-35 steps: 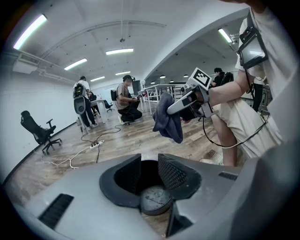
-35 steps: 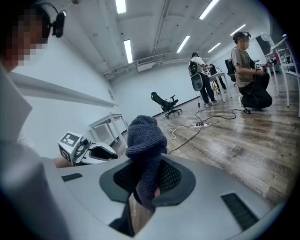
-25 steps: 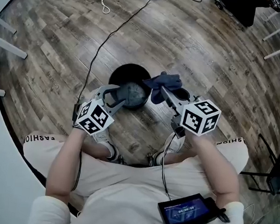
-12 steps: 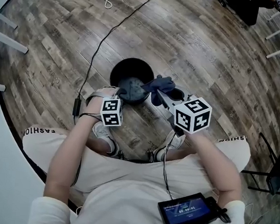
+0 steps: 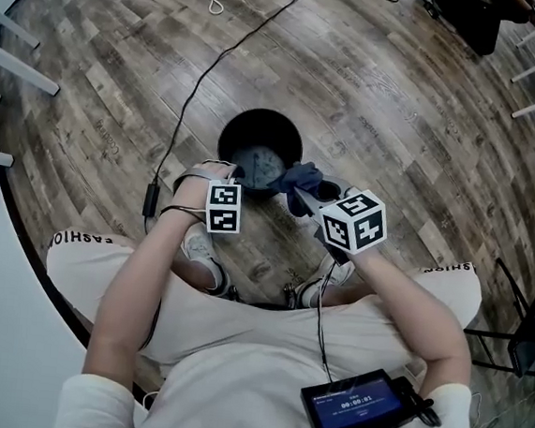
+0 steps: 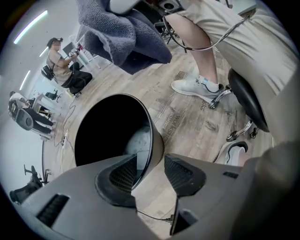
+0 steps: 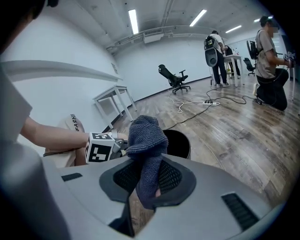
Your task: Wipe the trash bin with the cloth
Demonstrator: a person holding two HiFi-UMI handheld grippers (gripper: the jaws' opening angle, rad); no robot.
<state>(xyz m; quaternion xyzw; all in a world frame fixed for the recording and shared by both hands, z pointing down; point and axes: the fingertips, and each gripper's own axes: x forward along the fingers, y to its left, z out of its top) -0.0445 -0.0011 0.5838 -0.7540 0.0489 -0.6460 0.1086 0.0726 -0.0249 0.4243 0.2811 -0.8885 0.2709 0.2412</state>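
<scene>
Trash bin [image 5: 229,141] rim inside L claw [image 6: 150,161], spread, just opening; R claw [image 7: 147,174] pinches cloth [image 7: 145,136]; shorts [image 7: 75,123]: "FASHI".

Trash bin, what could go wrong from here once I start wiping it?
The left hand-held gripper straddles the trash bin rim, but its jaws have just been opening and do not clamp it, so the bin may slide or tip under wiping. The right hand-held gripper pinches only a fold of the cloth; it could pull free. The cable beside the bin might snag.
</scene>
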